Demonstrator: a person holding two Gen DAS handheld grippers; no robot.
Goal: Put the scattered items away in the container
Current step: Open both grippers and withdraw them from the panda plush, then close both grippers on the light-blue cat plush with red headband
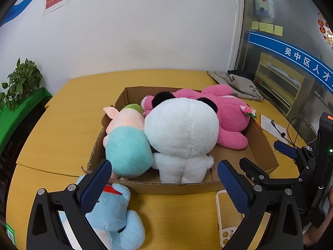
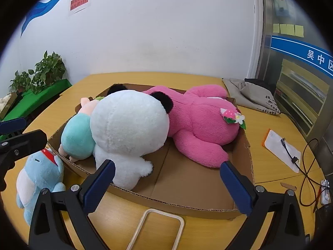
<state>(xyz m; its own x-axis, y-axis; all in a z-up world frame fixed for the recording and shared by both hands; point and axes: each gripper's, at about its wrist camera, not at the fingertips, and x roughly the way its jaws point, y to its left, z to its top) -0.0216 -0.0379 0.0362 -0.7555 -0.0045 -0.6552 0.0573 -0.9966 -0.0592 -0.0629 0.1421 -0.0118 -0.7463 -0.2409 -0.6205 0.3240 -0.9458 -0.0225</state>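
Lighting: bright, even, soft shadows; focus sharp beyond the fingers; fisheye bending and black vignette at edges

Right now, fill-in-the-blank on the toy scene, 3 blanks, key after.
1. The white panda plush sits inside the cardboard ____.
2. The toy still outside, on the table, is the light ____ plush.
3. Both the left claw and the right claw are ____, holding nothing.

Missing words: box; blue; open
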